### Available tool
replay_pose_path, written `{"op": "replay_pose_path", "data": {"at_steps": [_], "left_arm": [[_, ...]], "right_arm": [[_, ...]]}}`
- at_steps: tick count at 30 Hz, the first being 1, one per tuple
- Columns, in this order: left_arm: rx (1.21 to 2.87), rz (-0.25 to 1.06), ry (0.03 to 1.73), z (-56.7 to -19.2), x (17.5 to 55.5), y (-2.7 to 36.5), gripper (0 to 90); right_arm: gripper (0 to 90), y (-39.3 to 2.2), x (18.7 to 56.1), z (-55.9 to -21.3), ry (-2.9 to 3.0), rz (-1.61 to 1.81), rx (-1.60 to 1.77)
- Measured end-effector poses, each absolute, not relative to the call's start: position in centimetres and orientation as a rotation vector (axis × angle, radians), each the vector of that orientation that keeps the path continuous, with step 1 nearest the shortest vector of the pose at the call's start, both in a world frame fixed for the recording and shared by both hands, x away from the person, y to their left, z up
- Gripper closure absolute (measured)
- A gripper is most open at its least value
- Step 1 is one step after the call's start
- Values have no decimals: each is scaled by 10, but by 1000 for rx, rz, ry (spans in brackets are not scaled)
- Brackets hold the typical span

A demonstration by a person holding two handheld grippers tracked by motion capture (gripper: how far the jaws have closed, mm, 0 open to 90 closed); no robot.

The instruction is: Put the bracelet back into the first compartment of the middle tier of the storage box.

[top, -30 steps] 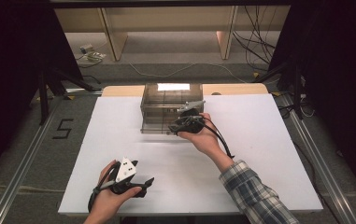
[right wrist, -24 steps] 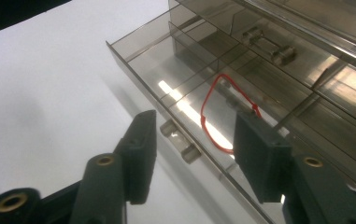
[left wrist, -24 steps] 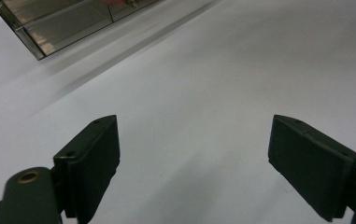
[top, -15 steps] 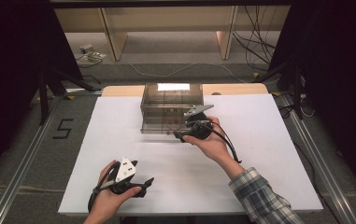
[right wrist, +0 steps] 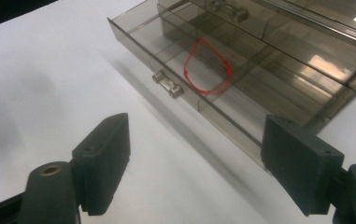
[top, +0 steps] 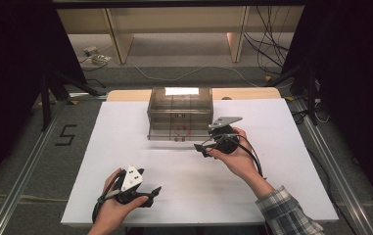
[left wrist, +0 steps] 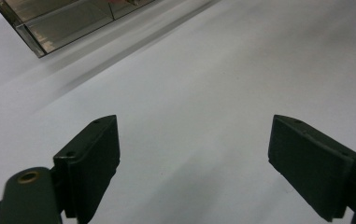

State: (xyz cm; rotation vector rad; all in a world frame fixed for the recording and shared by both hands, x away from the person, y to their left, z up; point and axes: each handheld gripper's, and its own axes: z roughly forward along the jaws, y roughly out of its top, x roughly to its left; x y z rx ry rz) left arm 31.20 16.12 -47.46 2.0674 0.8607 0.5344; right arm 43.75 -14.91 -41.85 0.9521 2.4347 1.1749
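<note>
Two grippers over the white table (top: 125, 127), jaws wide and empty.
Right gripper (top: 204, 148) hovers beside the drawer box (top: 179, 112); left gripper (top: 150, 195) rests near the front edge.

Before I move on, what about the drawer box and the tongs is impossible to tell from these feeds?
- Drawer box, high view: too small and dim to tell what lies inside.
- Lower drawer, right gripper view: far end cut off by the frame; beyond the red loop, reflections mask the rest.
- Left tongs, high view: the hand covers their body.
- Left gripper view: the box corner is cropped.
</note>
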Motion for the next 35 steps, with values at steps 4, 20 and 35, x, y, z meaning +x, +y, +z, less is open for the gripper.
{"op": "replay_pose_path", "data": {"at_steps": [4,20,35], "left_arm": [[2065,536,861,-474,312,161,167],[2064,530,865,-475,312,160,167],[2060,508,844,-475,311,156,165]], "right_arm": [[241,-159,430,-420,2432,1168,961],[223,-230,377,-444,2381,1174,1032],[191,-244,360,-455,2353,1164,1061]]}}
